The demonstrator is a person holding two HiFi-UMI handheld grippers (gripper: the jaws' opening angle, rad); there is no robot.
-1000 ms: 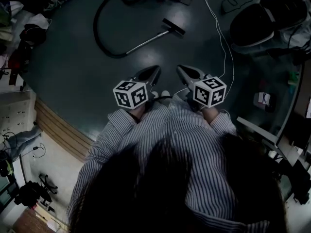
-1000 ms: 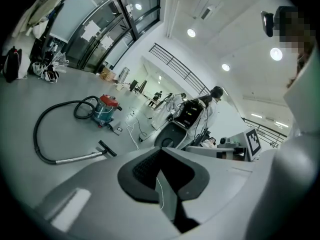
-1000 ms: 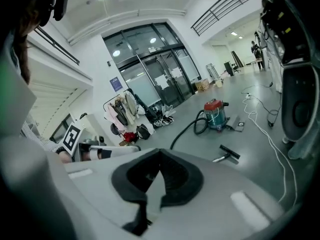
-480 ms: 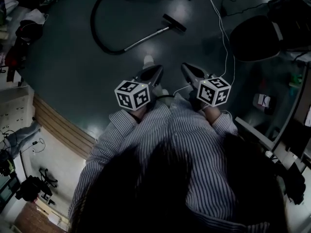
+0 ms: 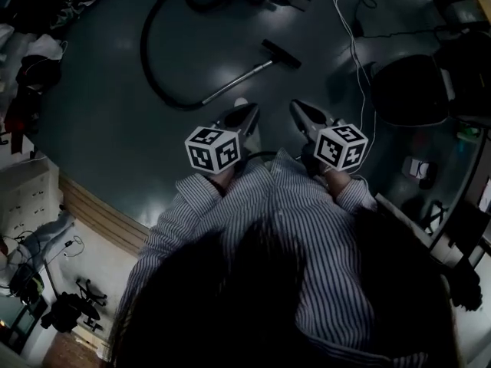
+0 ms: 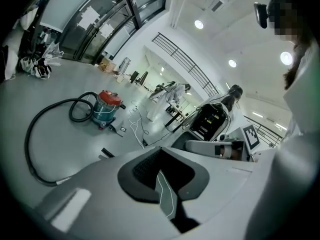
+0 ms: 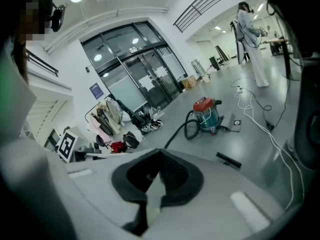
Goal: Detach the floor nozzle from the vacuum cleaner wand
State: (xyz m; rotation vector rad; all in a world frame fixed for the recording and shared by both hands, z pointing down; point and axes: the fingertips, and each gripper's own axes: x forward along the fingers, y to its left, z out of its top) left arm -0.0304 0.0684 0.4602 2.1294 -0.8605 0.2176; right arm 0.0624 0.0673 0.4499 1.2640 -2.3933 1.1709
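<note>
**Layout, upper left to upper right of the head view.** A black flexible hose (image 5: 143,44) is laid in a wide loop on the dark grey floor (image 5: 100,129) at the upper left. From the lower end of the loop a slim silver metal wand (image 5: 238,81) runs diagonally up to the right. It ends in the flat black bar-shaped floor nozzle (image 5: 281,54), just above the centre of the frame. A thin white cable (image 5: 354,52) trails down the floor at the upper right.

**Grippers.** The grey left gripper (image 5: 247,110) is held at centre frame, just left of the grey right gripper (image 5: 298,107). On each, the jaws are brought fully together with nothing between them, as each gripper view confirms. Both tools are carried side by side, close to the striped shirt, and are pointed forward and slightly downward at the wand. This is judged to be a carrying posture. The jaws are probably kept together because nothing is yet within reach. The nozzle lies well apart from both tips.

**Task item.** The nozzle is seen attached to the wand and resting flat on the floor. It appears as a narrow dark bar set crosswise to the tube. The joint and any release catch are too small to be made out. In both gripper views a teal canister with a red lid (image 7: 206,113) stands beyond the nozzle.
</note>
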